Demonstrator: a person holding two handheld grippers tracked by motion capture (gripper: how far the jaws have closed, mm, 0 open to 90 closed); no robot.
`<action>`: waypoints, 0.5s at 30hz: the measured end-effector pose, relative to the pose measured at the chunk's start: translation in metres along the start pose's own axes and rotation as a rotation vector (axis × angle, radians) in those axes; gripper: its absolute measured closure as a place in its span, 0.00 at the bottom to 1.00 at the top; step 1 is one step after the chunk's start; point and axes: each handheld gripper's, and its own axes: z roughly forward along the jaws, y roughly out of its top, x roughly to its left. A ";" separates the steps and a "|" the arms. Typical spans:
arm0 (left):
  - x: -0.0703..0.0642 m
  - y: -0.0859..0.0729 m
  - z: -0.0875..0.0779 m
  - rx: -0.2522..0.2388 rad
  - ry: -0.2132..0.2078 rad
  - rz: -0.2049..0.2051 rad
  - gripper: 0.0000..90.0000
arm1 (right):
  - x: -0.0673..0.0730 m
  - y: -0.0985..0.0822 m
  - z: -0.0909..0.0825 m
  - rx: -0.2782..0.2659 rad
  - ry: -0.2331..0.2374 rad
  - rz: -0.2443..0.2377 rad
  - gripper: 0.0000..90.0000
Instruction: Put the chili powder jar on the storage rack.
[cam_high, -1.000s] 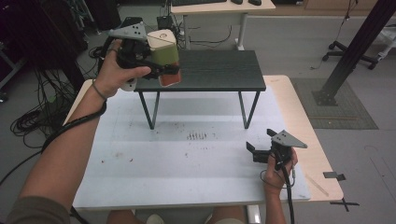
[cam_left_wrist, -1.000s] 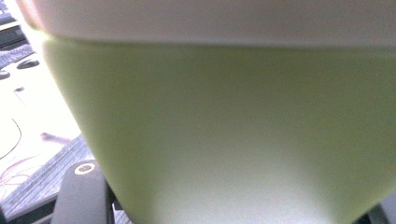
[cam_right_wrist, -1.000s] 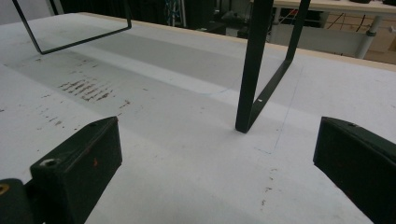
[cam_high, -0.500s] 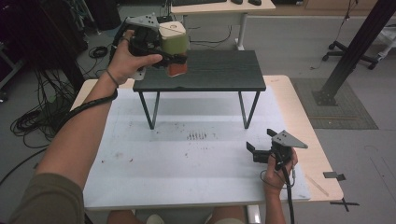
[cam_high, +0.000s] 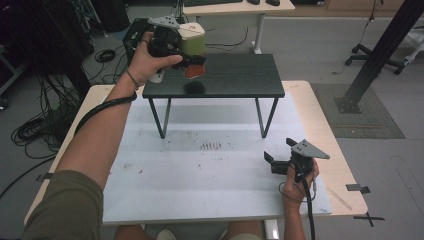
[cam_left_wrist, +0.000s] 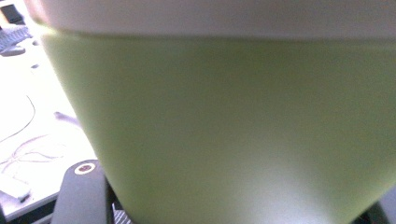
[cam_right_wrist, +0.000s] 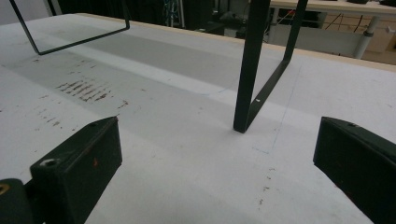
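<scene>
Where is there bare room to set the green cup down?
The black shelf top is bare right of the green cup held in the left gripper. The white mat is bare from the shelf legs to the right gripper. Nowhere looks crowded.

Green cup (cam_left_wrist: 233, 130), white rim, close up between fingers (cam_left_wrist: 81, 193).

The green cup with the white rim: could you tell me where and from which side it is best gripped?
Grip the green cup across its smooth green wall, below the white rim, from the side, much as the left gripper holds it above the black shelf. The wall narrows downward, so a hold near the wider rim probably slips least.
</scene>
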 end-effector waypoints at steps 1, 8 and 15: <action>0.000 -0.001 0.002 0.008 0.002 -0.001 0.33 | 0.000 0.000 0.000 0.000 0.001 0.000 0.01; 0.000 -0.010 0.010 0.024 -0.001 -0.014 0.33 | 0.000 0.000 0.000 -0.004 0.000 0.003 0.01; -0.001 -0.019 0.017 0.033 -0.009 -0.042 0.33 | 0.000 0.000 -0.001 -0.003 0.000 0.005 0.01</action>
